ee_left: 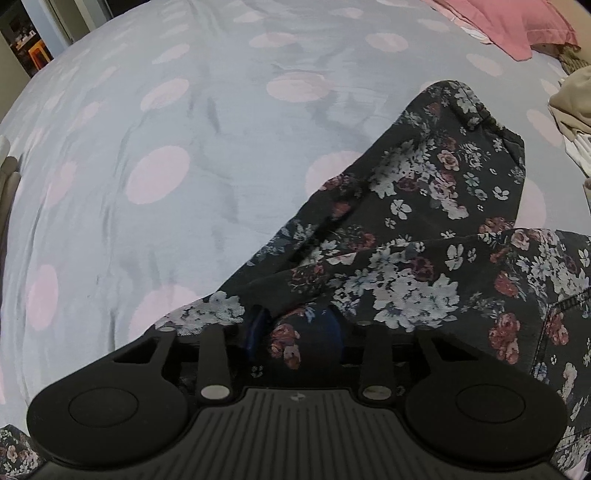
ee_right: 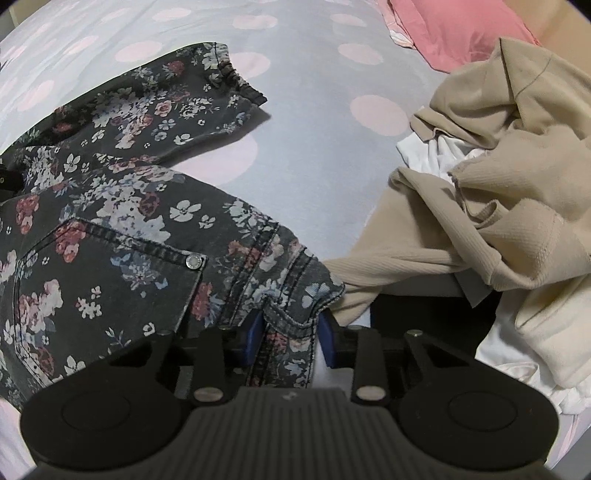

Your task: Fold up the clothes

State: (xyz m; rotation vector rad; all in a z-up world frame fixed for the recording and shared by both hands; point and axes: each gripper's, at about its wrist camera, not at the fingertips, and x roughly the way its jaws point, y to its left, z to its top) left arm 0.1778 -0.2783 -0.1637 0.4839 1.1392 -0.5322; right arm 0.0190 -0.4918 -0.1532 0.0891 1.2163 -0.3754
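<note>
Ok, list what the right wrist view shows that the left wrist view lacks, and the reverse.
Only the right wrist view: the metal rivet on the trousers' back pocket, and the white cloth under the beige top.

Only the left wrist view: a doorway beyond the bed's far corner.

Both: the floral trousers, the spotted bedsheet, the pink cloth, and each tool with denim between its blue pads.

Both wrist cameras look steeply down along their jaws, close above the bed (ee_left: pixel 155 155); both views share the floral garment (ee_left: pixel 424 221) and pink pillow (ee_right: pixel 465 26).
</note>
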